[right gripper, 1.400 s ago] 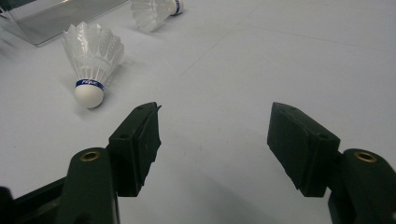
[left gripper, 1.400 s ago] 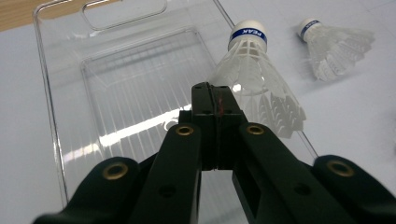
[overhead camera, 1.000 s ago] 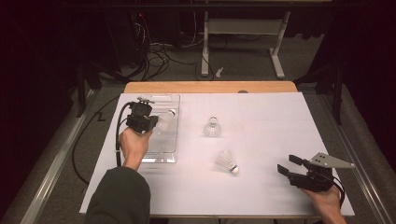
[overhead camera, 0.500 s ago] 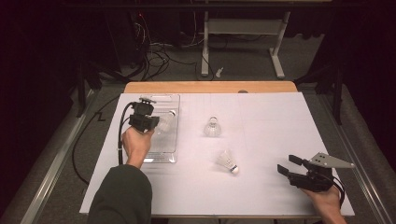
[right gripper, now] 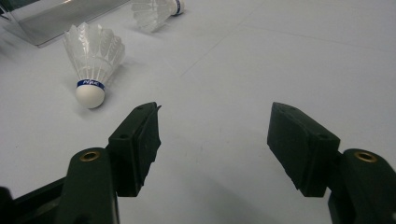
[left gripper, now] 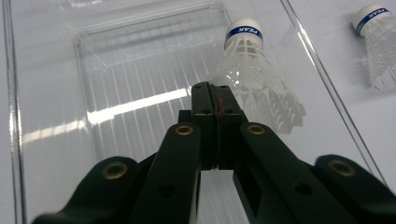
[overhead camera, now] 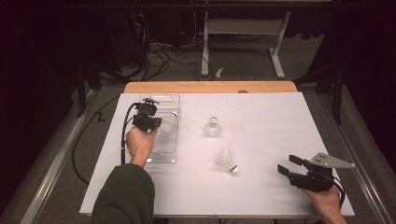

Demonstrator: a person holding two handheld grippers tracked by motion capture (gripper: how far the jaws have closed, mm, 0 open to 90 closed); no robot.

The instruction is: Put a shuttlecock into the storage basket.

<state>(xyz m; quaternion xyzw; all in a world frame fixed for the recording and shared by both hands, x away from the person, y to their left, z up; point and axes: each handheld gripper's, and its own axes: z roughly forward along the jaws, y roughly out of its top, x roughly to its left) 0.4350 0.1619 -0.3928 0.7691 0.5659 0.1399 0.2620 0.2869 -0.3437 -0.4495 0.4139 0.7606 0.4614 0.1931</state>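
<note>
Here, the left gripper (left gripper: pixel 215 100) is hovering over a clear tray (left gripper: pixel 140 60), its two black jaws pressed flat together with nothing visible between them. Just beyond the jaw tips, slightly to their right, a white shuttlecock (left gripper: pixel 250 77) is lying inside the tray. Its long axis is running away from the jaws and a little leftward: the cork cap with the blue band is pointing away, and the flared skirt is opening back toward the jaw tips. Whether the tips are touching the skirt is hard to tell from this angle.

The step in hand looks like placing shuttlecocks into the tray, with this one already down. To finish it well, the left gripper should be lifting straight back along its own line, so the closed tips are not dragging the light skirt or rolling the shuttlecock against the tray wall.

Further right of the left jaws, outside the tray wall, a second shuttlecock (left gripper: pixel 378 42) is resting on the white table (overhead camera: pixel 261 116).

The right gripper (right gripper: pixel 212 135) is waiting with its jaws spread wide and empty. Ahead and to the left of its jaws, a third shuttlecock (right gripper: pixel 93 60) is lying cork toward the jaws, feathers fanning away. It probably goes next; gripping near the cork, across the axis, would spare the feathers.
</note>
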